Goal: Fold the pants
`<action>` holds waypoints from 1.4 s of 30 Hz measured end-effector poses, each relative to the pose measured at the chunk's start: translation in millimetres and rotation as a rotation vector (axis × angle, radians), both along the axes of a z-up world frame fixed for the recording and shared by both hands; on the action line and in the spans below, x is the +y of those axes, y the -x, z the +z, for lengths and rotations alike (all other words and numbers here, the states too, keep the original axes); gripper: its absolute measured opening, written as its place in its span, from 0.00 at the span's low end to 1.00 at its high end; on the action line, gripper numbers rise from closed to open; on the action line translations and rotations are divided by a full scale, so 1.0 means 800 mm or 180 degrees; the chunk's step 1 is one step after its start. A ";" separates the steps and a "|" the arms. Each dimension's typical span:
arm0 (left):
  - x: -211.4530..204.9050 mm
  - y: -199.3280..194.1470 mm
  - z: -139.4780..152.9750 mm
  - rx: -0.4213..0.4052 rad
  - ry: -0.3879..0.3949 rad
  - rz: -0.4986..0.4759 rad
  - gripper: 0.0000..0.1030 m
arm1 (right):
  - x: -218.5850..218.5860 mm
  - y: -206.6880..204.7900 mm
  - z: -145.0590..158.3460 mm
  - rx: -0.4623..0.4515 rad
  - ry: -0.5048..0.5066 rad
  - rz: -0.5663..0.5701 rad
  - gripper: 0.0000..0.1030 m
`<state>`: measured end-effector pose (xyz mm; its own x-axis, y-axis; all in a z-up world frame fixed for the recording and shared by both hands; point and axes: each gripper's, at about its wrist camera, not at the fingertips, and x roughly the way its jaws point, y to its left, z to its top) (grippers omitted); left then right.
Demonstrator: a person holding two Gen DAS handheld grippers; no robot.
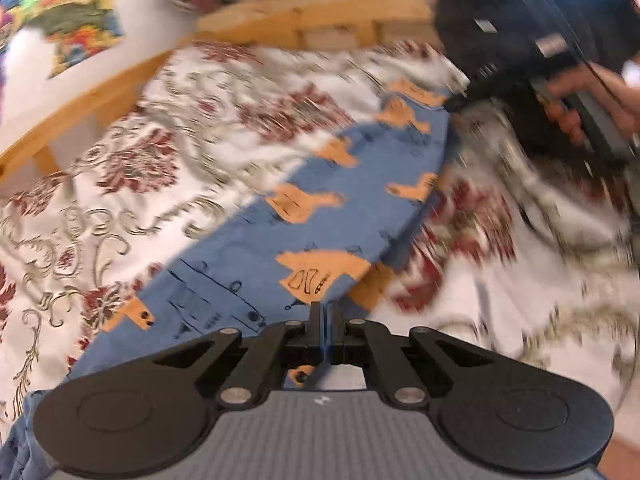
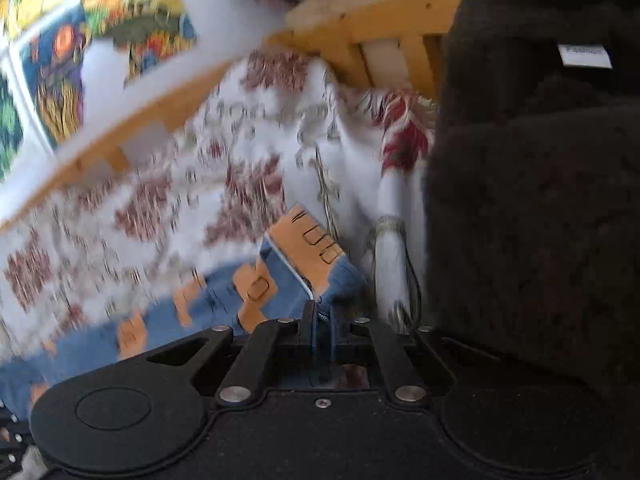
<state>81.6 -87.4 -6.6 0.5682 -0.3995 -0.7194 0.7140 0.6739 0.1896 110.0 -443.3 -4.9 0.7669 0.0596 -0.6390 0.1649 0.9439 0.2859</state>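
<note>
the blue pants (image 1: 352, 184) with orange print lie stretched across a bed's white bedspread (image 1: 120, 184) patterned with red flowers, running between the two tongs. the left tongs (image 1: 325, 312) are pressed together on one end of the cloth. the right tongs (image 2: 319, 312) pinch the other end, where the fabric bunches up. a wooden bed frame (image 1: 304, 12) runs behind, and a dark fuzzy garment (image 2: 540, 200) fills the right side.
</note>
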 end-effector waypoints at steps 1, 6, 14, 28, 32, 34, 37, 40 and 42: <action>-0.002 0.003 -0.004 0.0010 -0.0053 -0.0038 0.01 | 0.007 0.001 0.004 0.0006 0.0108 0.0036 0.05; -0.002 0.006 -0.008 0.0088 -0.0081 -0.0031 0.01 | 0.013 0.018 -0.004 0.0177 0.0170 0.0004 0.05; 0.008 -0.025 0.015 0.0659 0.0306 0.0050 0.32 | 0.028 0.025 -0.005 0.0143 0.0252 0.0130 0.50; -0.220 -0.253 0.052 0.0940 0.0574 -0.0618 0.87 | 0.012 0.022 -0.028 -0.0209 0.0022 -0.0177 0.58; -0.275 -0.304 0.020 0.1306 0.0513 -0.0758 0.87 | 0.012 0.018 -0.028 -0.0238 0.0129 -0.0171 0.56; -0.289 -0.318 0.004 0.1517 0.0509 -0.0869 0.87 | 0.011 0.014 -0.031 -0.0238 0.0191 -0.0173 0.56; -0.306 -0.326 -0.019 0.1671 0.0354 -0.0995 0.77 | 0.012 0.006 -0.036 -0.0195 0.0273 -0.0158 0.55; -0.318 -0.320 -0.030 0.1589 0.0207 -0.1086 0.48 | 0.010 0.005 -0.038 -0.0144 0.0346 -0.0221 0.37; -0.321 -0.314 -0.030 0.1575 0.0179 -0.1167 0.38 | 0.006 0.005 -0.039 -0.0111 0.0325 -0.0261 0.31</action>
<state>332.8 -343.9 -30.7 -0.0091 -0.5507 -0.8347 0.8953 0.3673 -0.2520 105.9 -438.2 -36.2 0.7885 -0.0680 -0.6113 0.2342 0.9522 0.1961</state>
